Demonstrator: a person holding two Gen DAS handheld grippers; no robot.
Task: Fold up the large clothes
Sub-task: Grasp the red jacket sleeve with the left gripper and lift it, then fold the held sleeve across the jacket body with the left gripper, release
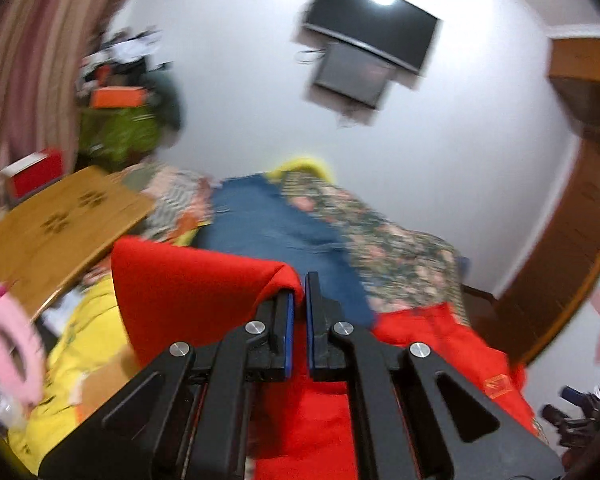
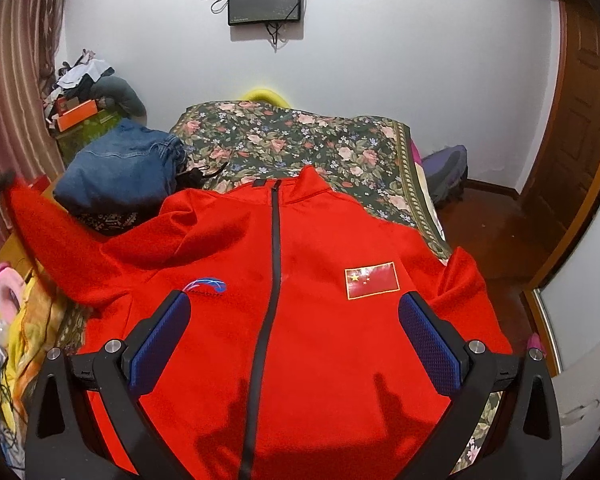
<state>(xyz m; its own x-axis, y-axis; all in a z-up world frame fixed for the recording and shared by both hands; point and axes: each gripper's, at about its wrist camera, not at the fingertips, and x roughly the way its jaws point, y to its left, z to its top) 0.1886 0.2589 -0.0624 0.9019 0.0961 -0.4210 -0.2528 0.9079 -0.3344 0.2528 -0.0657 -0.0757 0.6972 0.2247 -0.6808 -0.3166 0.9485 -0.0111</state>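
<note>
While left gripper point(image 1: 299, 294) pinches sleeve point(image 1: 188, 280), right gripper point(image 2: 294, 332) hangs wide over jacket point(image 2: 300, 340) on bed point(image 2: 300, 136); fleece looks soft, floppy; I'd grip cuffs, hem.

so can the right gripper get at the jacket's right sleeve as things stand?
Probably yes. The right gripper is open and holds nothing, above the red jacket; its right sleeve lies uncovered at the bed edge.

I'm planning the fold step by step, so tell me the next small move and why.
Probably carry the left gripper, shut on the red sleeve, inward across the red jacket toward its zipper. The jacket lies front up on the floral bedspread, sleeve lifted out to the side, and the right gripper hovers open.
</note>
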